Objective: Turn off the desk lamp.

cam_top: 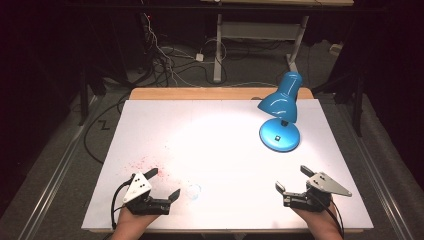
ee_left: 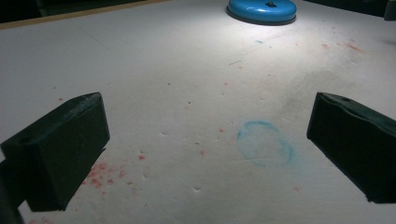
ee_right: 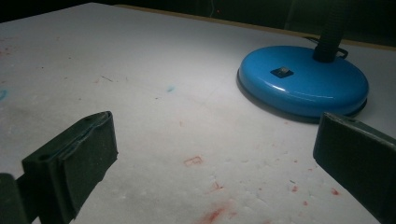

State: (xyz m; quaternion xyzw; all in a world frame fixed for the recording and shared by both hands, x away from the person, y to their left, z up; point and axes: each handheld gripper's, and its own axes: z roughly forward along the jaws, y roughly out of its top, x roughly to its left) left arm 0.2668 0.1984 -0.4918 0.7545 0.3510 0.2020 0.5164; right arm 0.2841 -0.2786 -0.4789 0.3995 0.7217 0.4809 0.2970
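left gripper (cam_top: 162,184): low, level, fingers wide, empty | right gripper (cam_top: 292,179): same, near lamp (cam_top: 280,112)

The high view looks forward and down over the whole board (cam_top: 220,150) from its near edge, while both gripper views sit low and close above it, facing the far right corner, sharing the lamp base (ee_left: 261,9).

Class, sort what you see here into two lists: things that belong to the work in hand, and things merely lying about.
Belongs to the work:
- blue desk lamp, nearest the grippers
- left gripper, open
- right gripper, open

Merely about:
- white board
- red stains
- blue ring mark
- floor cables
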